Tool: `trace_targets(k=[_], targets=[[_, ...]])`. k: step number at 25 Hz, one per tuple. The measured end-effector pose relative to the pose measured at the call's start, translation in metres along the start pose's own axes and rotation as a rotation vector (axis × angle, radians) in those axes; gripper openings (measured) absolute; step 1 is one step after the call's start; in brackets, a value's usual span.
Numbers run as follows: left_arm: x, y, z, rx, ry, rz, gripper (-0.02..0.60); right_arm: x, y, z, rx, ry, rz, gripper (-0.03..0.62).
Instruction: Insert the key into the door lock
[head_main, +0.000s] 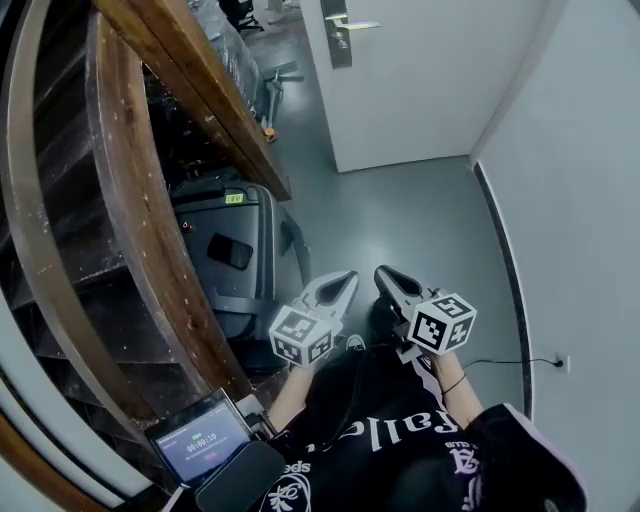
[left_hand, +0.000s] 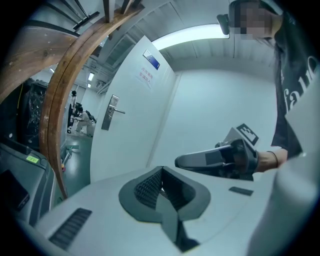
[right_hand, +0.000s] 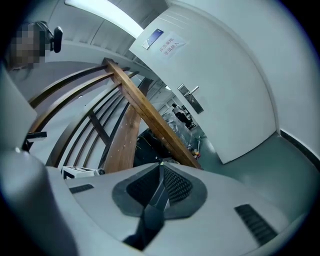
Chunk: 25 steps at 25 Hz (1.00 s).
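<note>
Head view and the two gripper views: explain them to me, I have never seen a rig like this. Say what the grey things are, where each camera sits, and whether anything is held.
A person holds two hand-held grasping tools. The patterned cubes are part of them. The head view is taken from a camera on the person's head, looking steeply down. The left tool and right tool point forward over the grey floor toward a white door with a metal handle. A wooden stair rail runs along the left. Each gripper view comes from a camera riding on that tool, looking along its two jaws. In both views the jaws are together, and I can make out no key between them. The left gripper view also shows the right tool beside it.
</note>
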<state>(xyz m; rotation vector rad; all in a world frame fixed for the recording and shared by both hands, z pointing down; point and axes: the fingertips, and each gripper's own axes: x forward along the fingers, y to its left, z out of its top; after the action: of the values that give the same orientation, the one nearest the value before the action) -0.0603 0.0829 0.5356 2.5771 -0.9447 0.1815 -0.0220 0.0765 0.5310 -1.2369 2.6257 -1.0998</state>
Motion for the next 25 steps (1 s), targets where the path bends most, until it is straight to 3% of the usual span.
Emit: trace_targets(k=[5, 12, 20, 25], targets=[[-0.018, -0.034, -0.015, -0.005, 0.01, -0.049, 0.005, -0.041, 0.012, -0.034, -0.061, 0.04, -0.073, 0.035], [-0.027, -0.072, -0.016, 0.002, -0.01, -0.058, 0.005, -0.071, 0.027, -0.033, -0.073, 0.012, -0.034, 0.037], [-0.028, -0.112, -0.011, -0.006, -0.074, 0.058, 0.005, -0.121, 0.017, -0.024, -0.133, 0.024, 0.022, 0.037], [-0.02, -0.158, -0.031, -0.039, -0.088, 0.103, 0.005, -0.171, 0.006, -0.033, -0.154, 0.05, 0.051, 0.037]])
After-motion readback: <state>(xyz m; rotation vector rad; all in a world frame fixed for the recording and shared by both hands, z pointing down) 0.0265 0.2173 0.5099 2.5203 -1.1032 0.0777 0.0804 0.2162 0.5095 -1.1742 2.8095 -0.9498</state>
